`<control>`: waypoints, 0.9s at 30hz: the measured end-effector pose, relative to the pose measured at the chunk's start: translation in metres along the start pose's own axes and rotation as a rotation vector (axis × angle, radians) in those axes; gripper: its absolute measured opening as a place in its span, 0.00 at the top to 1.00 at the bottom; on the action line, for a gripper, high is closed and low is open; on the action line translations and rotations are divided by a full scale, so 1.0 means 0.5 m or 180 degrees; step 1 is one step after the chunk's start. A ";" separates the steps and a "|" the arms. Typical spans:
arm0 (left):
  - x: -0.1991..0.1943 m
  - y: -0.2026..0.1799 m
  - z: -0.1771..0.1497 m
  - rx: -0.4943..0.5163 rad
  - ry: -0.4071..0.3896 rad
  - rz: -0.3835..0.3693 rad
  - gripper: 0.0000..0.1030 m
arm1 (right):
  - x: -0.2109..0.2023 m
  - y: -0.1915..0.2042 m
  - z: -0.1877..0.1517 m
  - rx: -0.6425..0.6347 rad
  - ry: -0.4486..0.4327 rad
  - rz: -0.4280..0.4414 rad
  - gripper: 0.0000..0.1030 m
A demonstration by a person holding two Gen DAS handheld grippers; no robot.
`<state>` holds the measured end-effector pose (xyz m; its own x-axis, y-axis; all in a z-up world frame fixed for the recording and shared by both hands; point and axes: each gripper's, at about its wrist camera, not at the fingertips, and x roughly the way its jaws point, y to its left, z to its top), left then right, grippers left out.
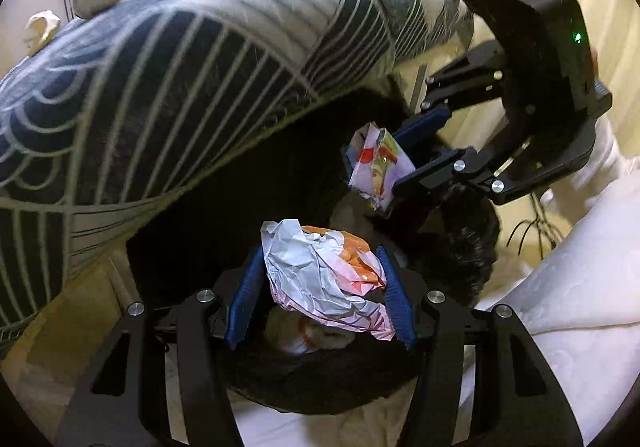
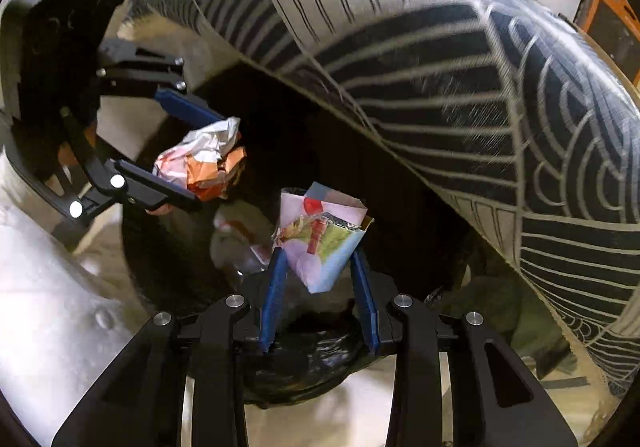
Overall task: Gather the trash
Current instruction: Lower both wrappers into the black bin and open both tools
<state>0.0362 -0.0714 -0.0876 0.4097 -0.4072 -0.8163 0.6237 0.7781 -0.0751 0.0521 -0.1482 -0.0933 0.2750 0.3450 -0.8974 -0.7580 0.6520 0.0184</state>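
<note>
crumpled paper (image 1: 320, 271) pinched in left gripper (image 1: 322, 267), flat wrapper (image 2: 320, 243) loosely clamped in right gripper (image 2: 318, 271), both over black bag (image 2: 304, 363); risk of wrapper slipping past rim.

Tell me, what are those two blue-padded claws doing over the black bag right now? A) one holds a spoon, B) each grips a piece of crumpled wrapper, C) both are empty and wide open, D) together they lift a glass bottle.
B: the left gripper has its fingers closed on a crumpled wrapper, and the right gripper pinches a folded colourful packet above the black trash bag.
</note>
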 end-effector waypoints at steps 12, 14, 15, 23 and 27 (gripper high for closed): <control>0.081 0.000 0.027 0.0405 0.0569 0.0082 0.44 | 0.058 0.011 0.013 -0.0346 0.0233 -0.0083 0.69; 0.098 0.009 0.033 0.0418 0.0621 0.0081 0.44 | 0.057 0.011 0.007 -0.0350 0.0220 -0.0083 0.69; 0.102 0.016 0.031 0.0422 0.0614 0.0089 0.44 | 0.055 0.009 0.007 -0.0347 0.0207 -0.0080 0.69; 0.082 0.015 0.035 0.0414 0.0373 0.0156 0.10 | 0.004 0.009 -0.005 -0.0259 -0.0095 -0.0121 0.24; 0.065 0.013 0.032 0.0331 0.0219 0.0150 0.07 | -0.023 0.000 -0.017 -0.0092 -0.0232 -0.0104 0.18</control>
<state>0.0644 -0.0871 -0.1058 0.3957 -0.3349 -0.8551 0.6720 0.7403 0.0211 0.0438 -0.1580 -0.0867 0.3414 0.3727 -0.8628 -0.7643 0.6444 -0.0241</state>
